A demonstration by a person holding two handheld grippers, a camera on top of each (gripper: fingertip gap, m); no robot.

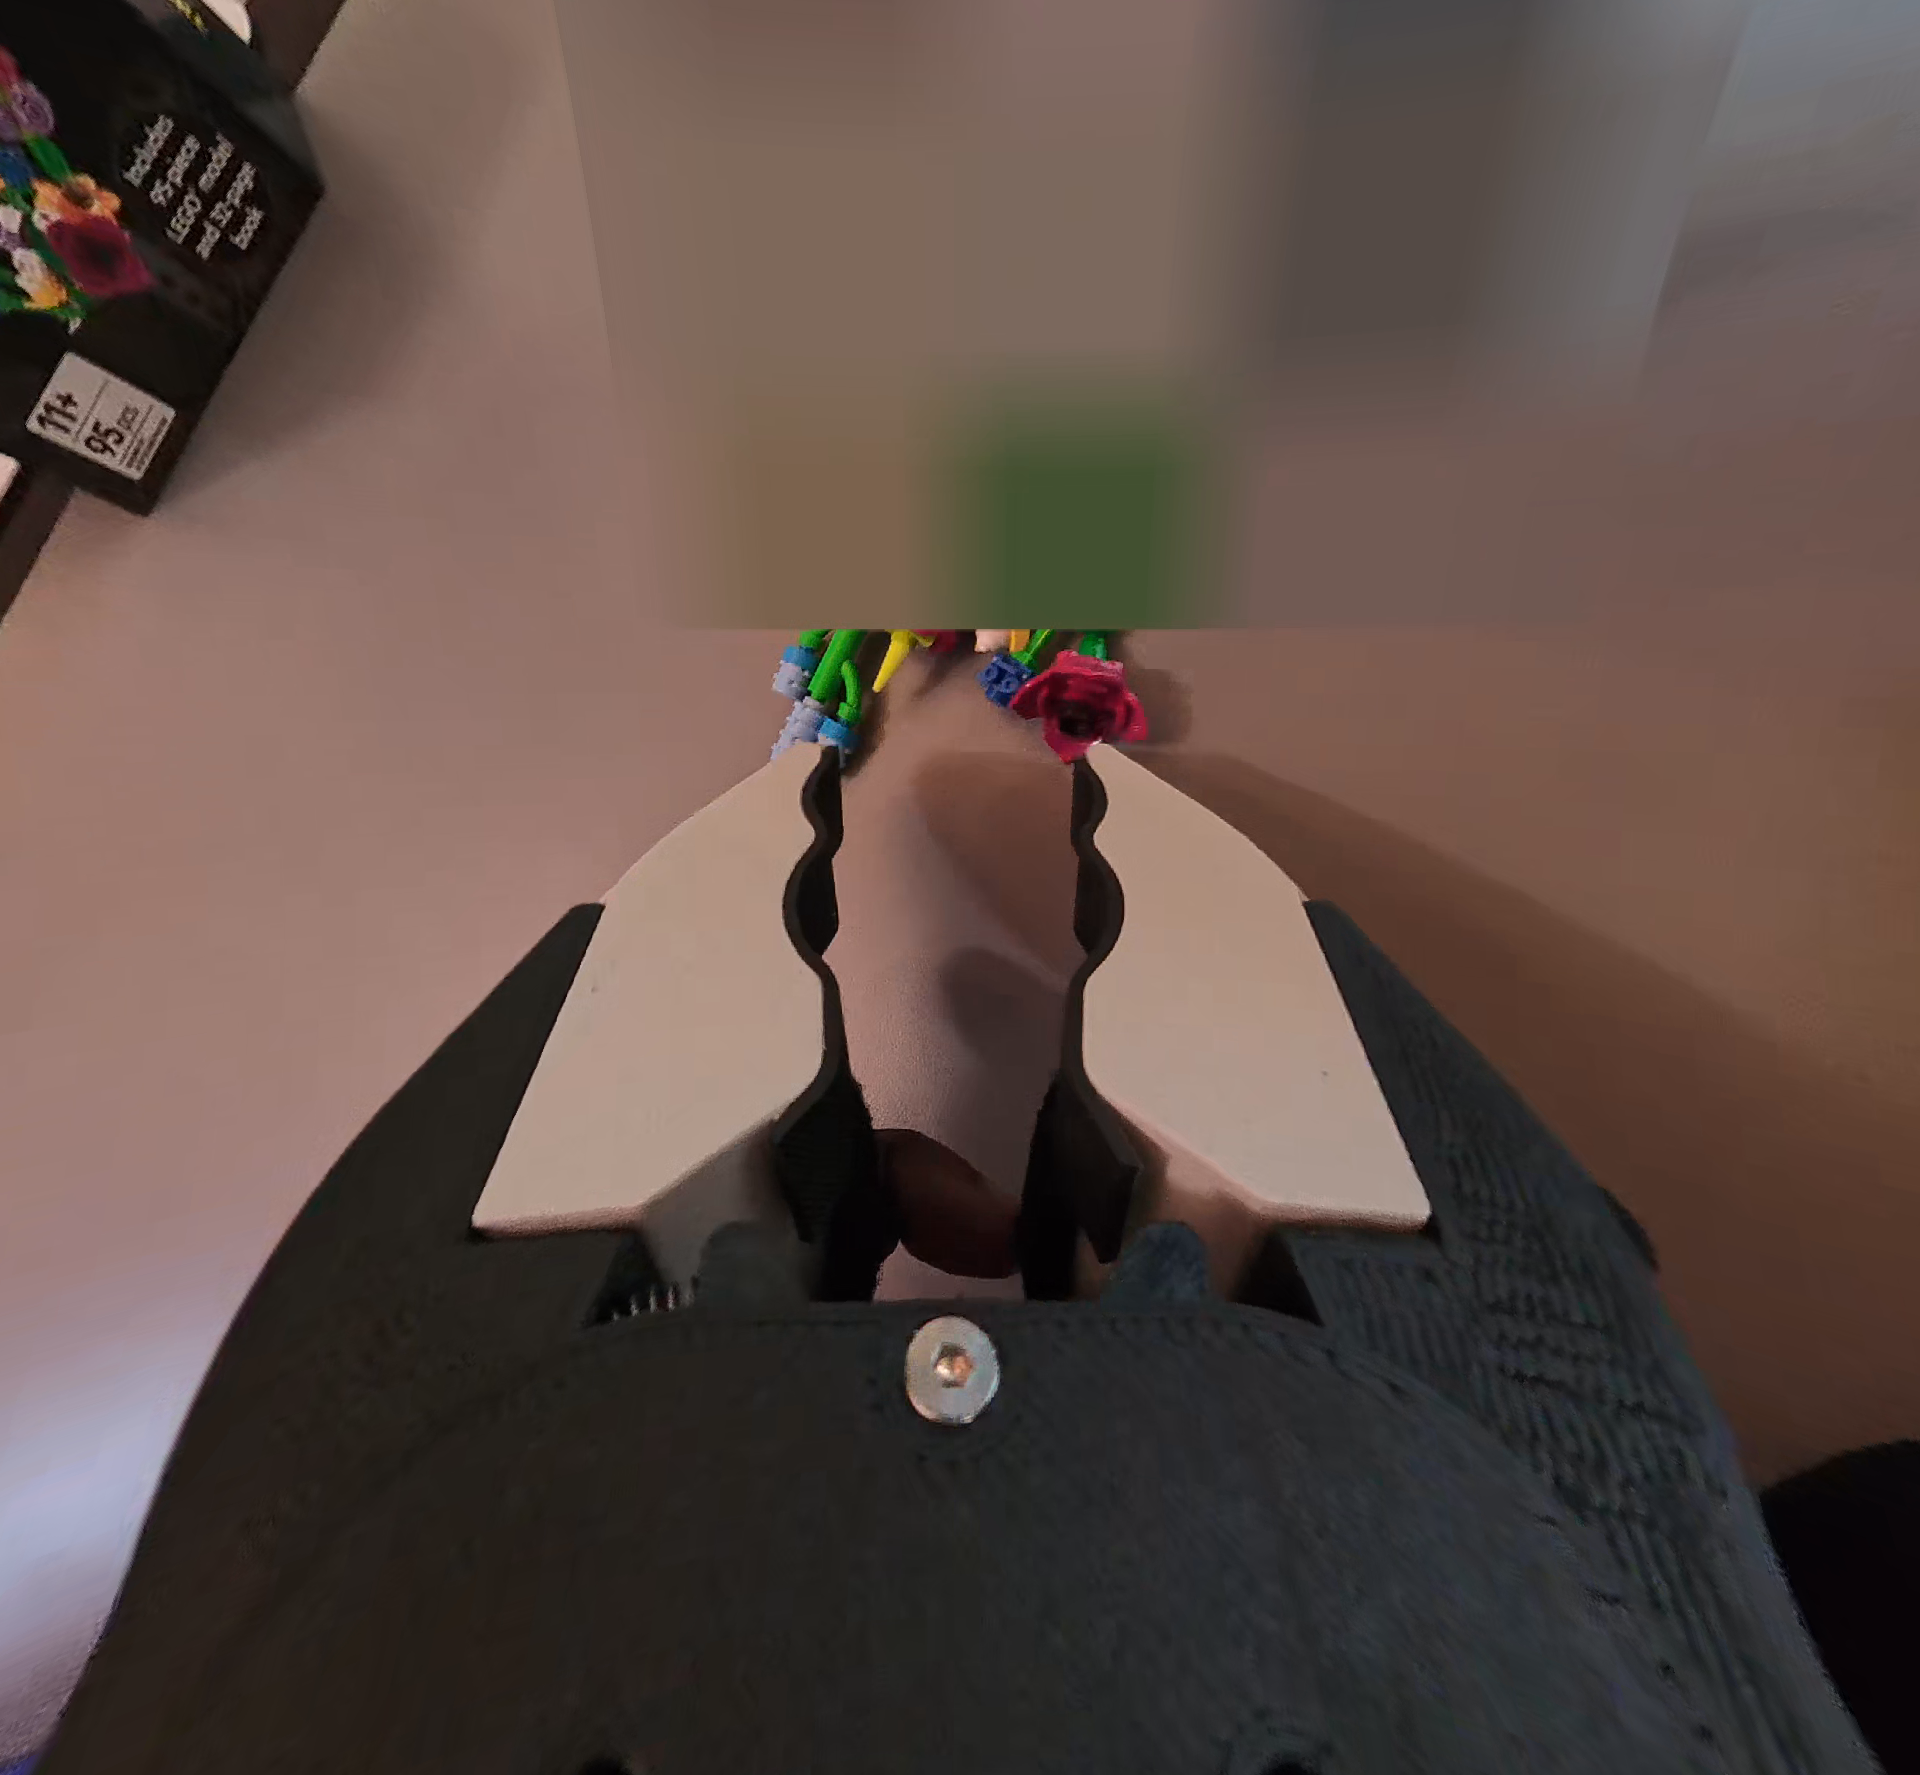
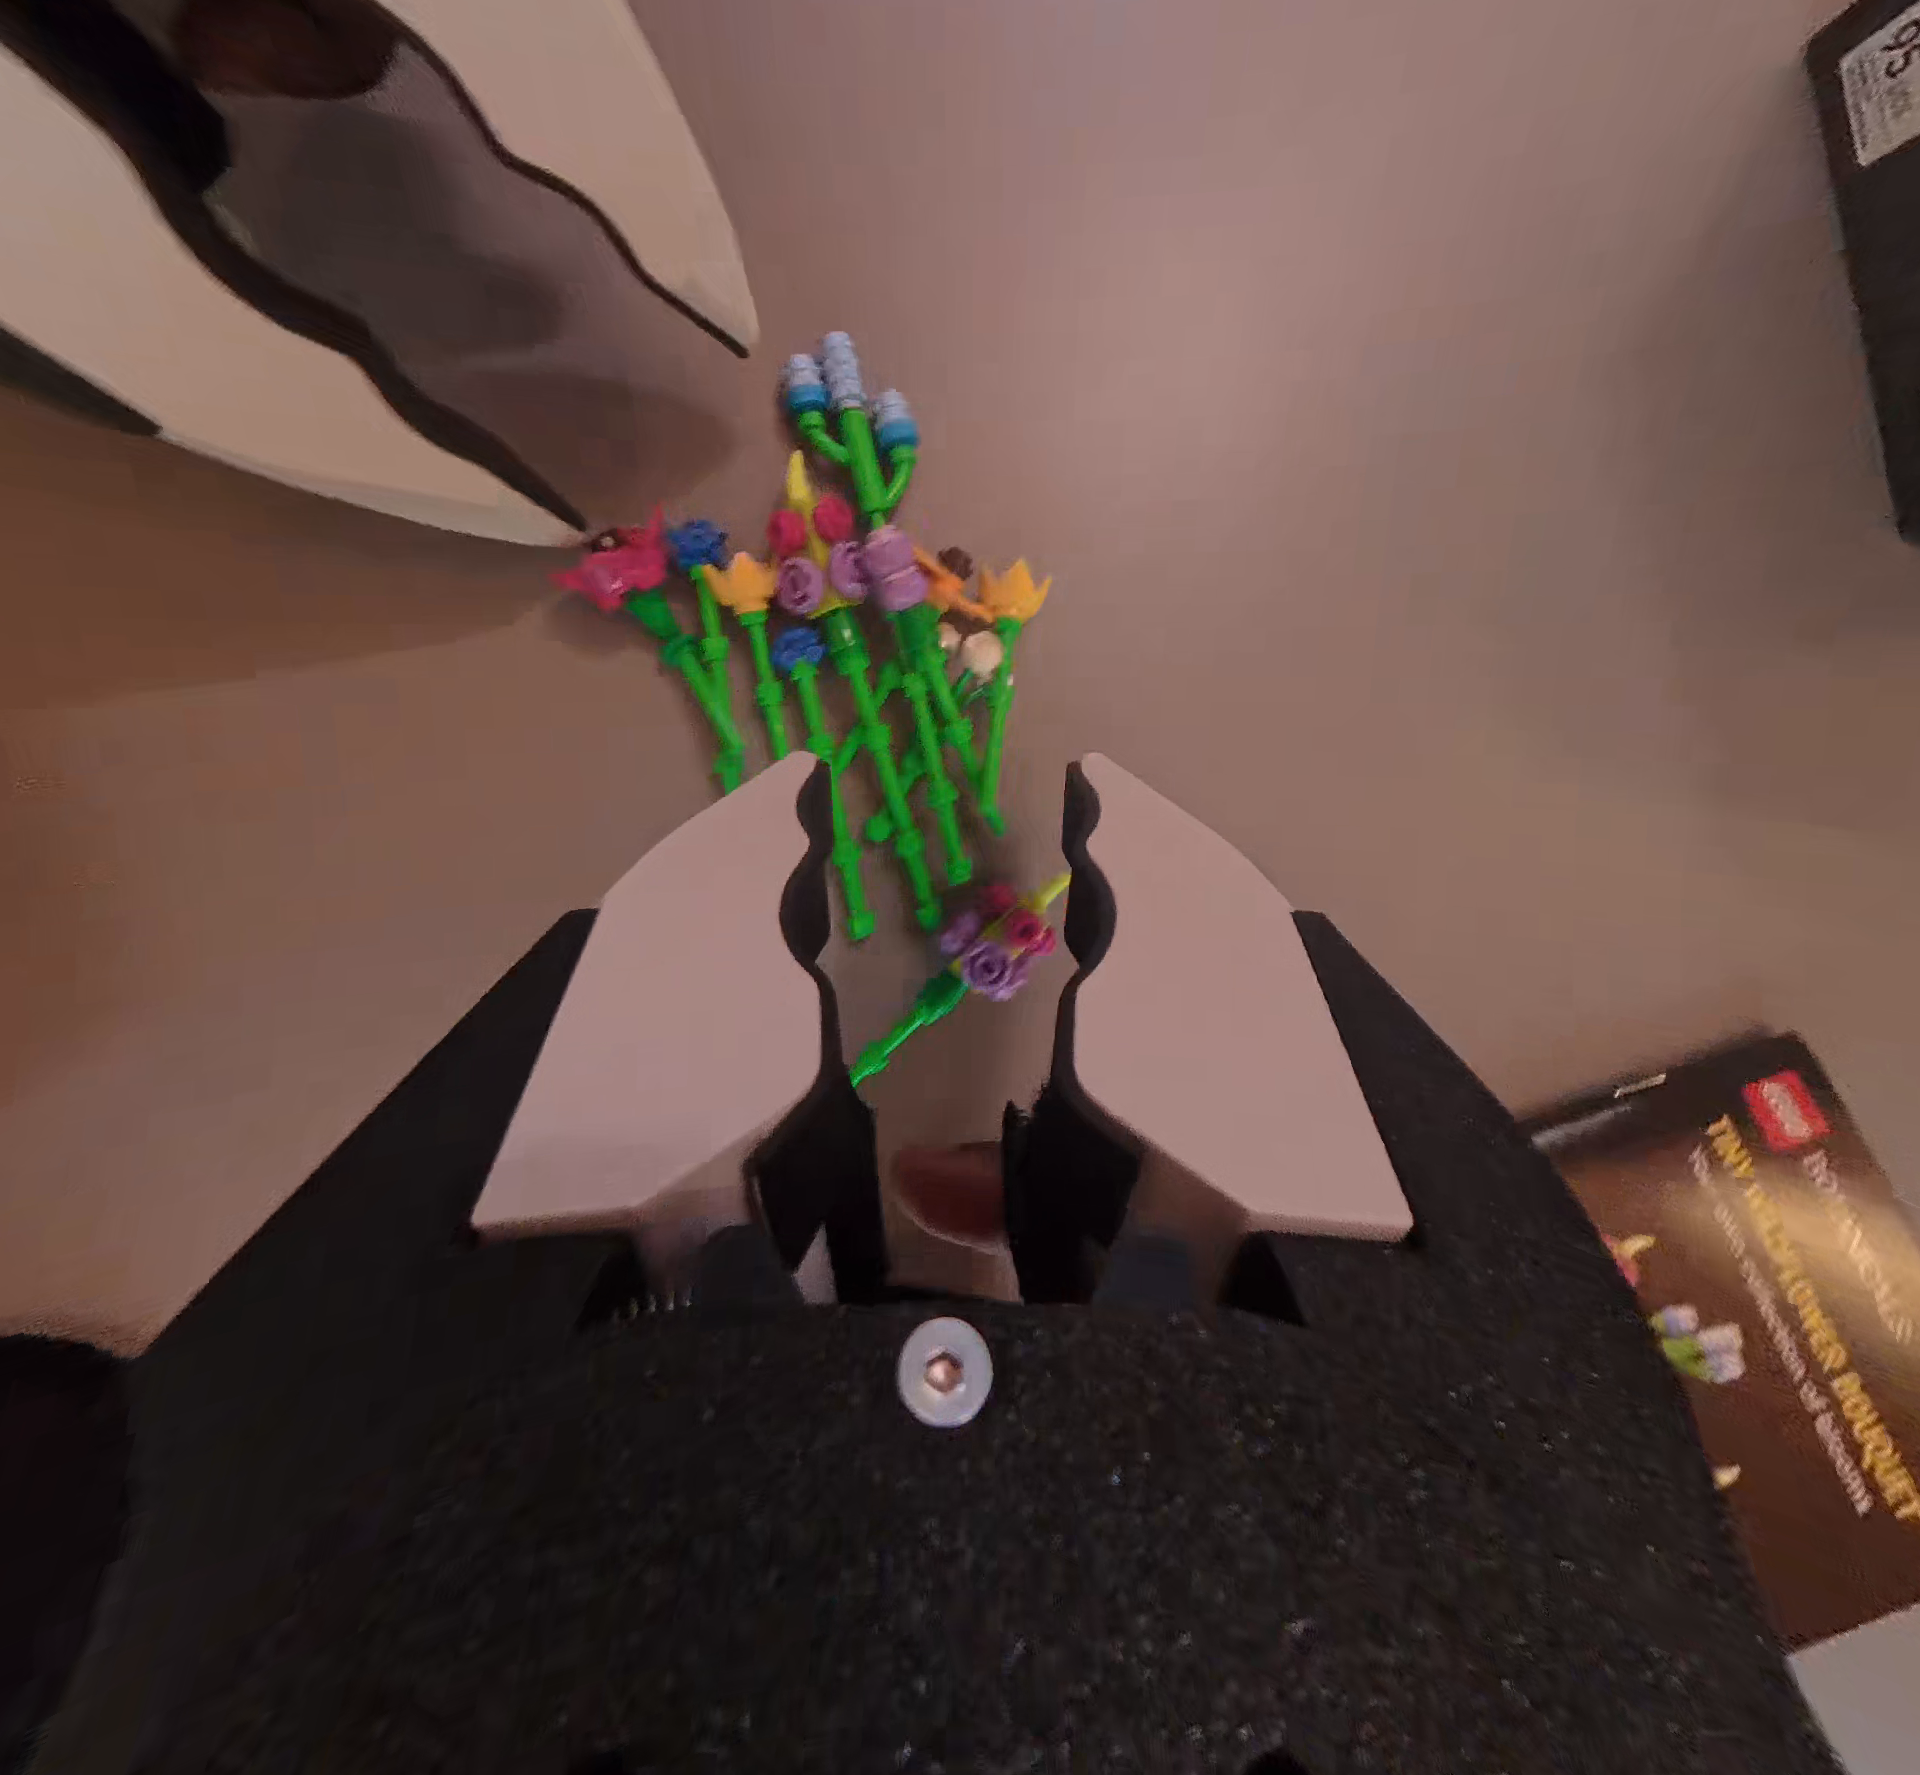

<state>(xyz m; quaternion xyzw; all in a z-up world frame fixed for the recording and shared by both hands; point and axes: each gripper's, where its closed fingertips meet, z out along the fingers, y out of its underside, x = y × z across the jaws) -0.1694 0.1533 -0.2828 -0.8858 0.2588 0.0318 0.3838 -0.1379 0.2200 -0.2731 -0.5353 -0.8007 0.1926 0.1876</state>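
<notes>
Two tools face a cluster of small brick-built flowers (image 2: 831, 645) lying flat on the beige desk (image 2: 1403, 478), blooms pointing away from the right tool and green stems toward it. The left tool (image 1: 951, 769) has its jaws parted to a moderate gap with nothing between them; its fingertips sit just short of the blooms, one tip right beside the red rose (image 1: 1081, 702) and the other next to the pale blue buds (image 1: 805, 707). From the right wrist view that same tip seems to touch or nearly touch the rose at the cluster's edge, though contact cannot be confirmed. The right tool (image 2: 940, 780) is likewise parted and empty, hovering over the stem ends, with a separate purple-and-pink sprig (image 2: 987, 951) lying loose on the desk between its fingers. The stems fan side by side, which probably leaves each one reachable singly. A black box (image 1: 156, 198) stands off to the side, and a dark booklet (image 2: 1766, 1330) lies near the right tool.
</notes>
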